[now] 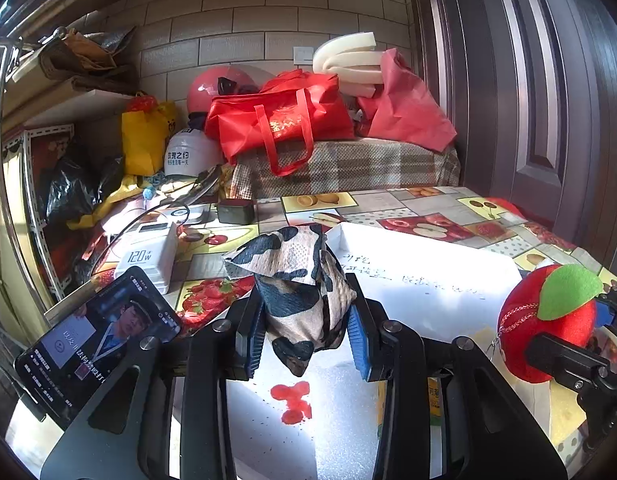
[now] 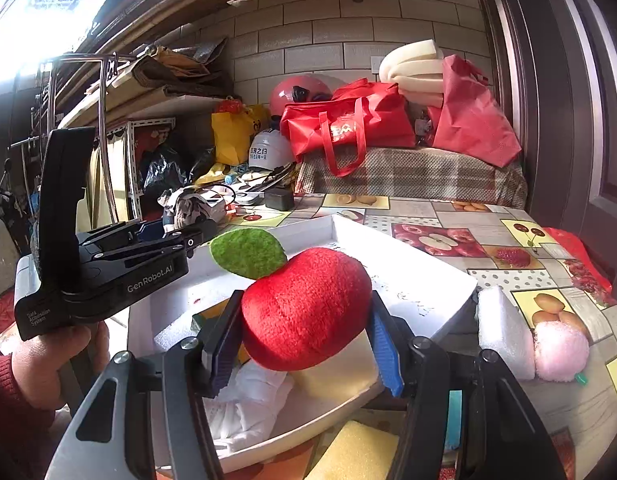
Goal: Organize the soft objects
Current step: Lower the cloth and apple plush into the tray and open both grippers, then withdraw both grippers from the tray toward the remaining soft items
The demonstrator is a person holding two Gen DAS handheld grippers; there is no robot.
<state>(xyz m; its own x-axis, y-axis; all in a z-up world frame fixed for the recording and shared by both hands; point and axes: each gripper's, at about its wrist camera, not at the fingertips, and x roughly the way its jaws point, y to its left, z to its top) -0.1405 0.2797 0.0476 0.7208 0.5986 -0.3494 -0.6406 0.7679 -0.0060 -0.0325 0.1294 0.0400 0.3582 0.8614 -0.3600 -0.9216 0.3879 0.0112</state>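
At nine o'clock in the left wrist view a phone (image 1: 96,340) leans with its screen lit, and just past it a white charger (image 1: 148,254) sits on the fruit-print tablecloth (image 1: 428,204). At the centre the left gripper (image 1: 304,336) is closed narrow on a cow-print cloth pouch (image 1: 296,280), its blue pads pressing both sides. The pouch's long axis runs from six to twelve o'clock, one corner hanging down toward six and the broad folded end tipped toward eleven. Beneath and behind it lies a white tray (image 1: 428,264), with a red stain on the white foam (image 1: 292,400) at six o'clock. At three o'clock the right gripper (image 1: 580,332) holds a red plush apple (image 1: 544,320).

In the right wrist view a hand (image 2: 48,364) holds the left gripper's handle at nine o'clock. At the centre the plush apple is clamped at medium width, above the tray, its green leaf (image 2: 248,252) pointing to ten o'clock. A pink pompom (image 2: 560,352) rests at three o'clock beside a white foam block (image 2: 504,332).
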